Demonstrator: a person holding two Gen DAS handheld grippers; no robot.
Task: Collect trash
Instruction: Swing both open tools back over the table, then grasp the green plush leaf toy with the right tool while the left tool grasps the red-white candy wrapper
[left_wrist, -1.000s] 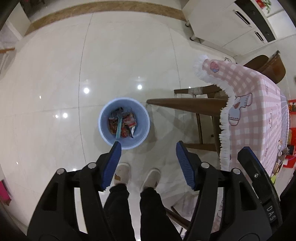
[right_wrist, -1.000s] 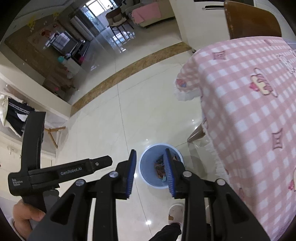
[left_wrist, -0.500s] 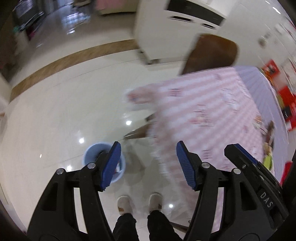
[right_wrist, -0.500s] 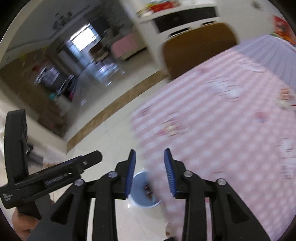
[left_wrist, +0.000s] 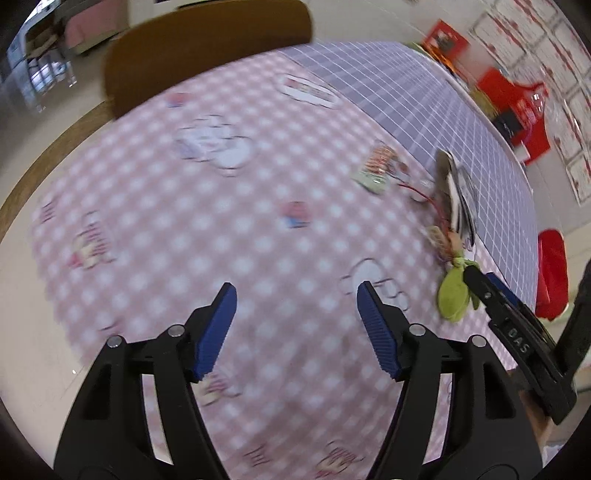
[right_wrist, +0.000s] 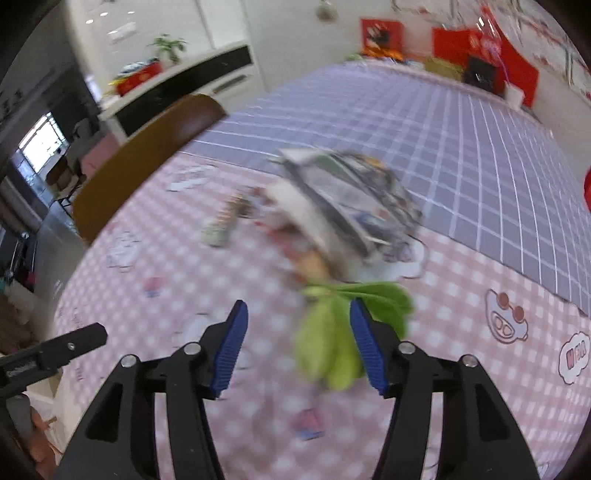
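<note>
Both grippers have swung up from the blue bin on the floor and now look across the table. My left gripper (left_wrist: 295, 314) hangs jaws apart over bare pink checked tablecloth (left_wrist: 177, 206), with open room all around it and the table edge at nine o'clock. My right gripper (right_wrist: 295, 332) is also spread wide, holding nothing; the green leaves (right_wrist: 332, 343) lie between its fingers, toward the right one. A crumpled silver wrapper (right_wrist: 354, 199) sits at twelve o'clock, a small snack packet (right_wrist: 221, 225) at eleven, a wooden chair (right_wrist: 147, 147) beyond. "DAS" reads on the right tool's handle (left_wrist: 517, 343).
</note>
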